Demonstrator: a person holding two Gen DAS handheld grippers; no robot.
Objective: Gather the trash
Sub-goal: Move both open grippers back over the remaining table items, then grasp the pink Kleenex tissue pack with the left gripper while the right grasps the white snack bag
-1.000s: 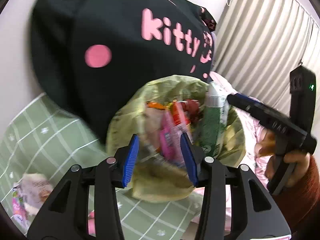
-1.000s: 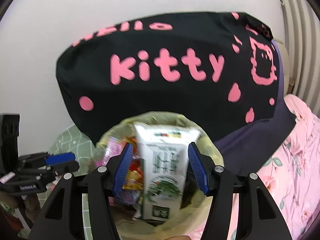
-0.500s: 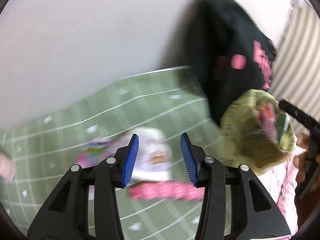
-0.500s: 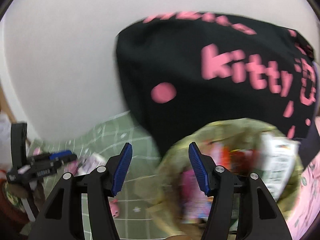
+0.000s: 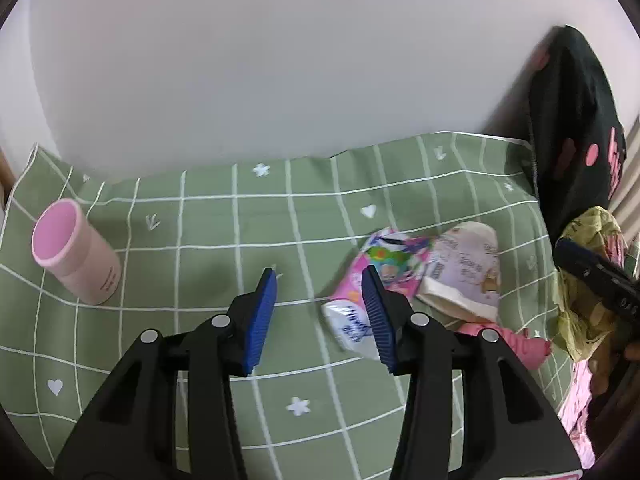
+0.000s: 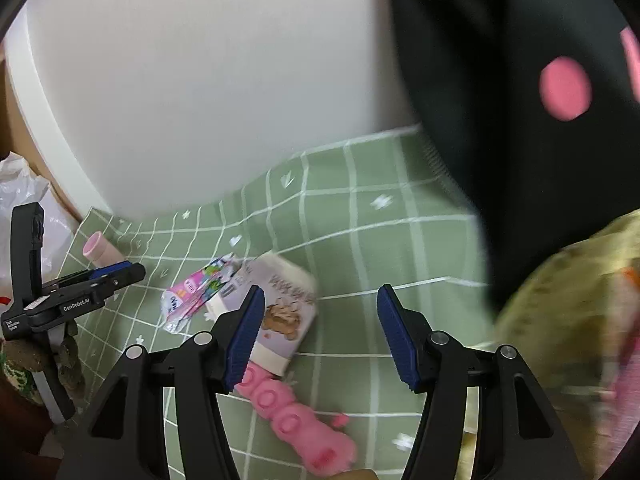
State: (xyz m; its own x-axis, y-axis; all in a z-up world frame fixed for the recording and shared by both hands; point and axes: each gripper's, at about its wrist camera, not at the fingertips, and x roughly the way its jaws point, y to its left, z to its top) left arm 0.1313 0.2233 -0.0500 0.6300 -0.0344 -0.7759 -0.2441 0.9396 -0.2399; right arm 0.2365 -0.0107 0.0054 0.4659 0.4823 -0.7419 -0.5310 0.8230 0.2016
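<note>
Where legible, "GenRobot.AI" on left tool (image 6: 120, 274)

Both wrist views angled down, close, sharing green checked cloth (image 5: 208, 216) (image 6: 360, 248).

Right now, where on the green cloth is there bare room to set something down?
Bare: the green checked cloth between the pink cup and the pink snack wrapper, and the strip along the wall. Crowded: the right side, where the wrapper, the white pack, the pink toy and the yellow-green trash bag cluster.
</note>
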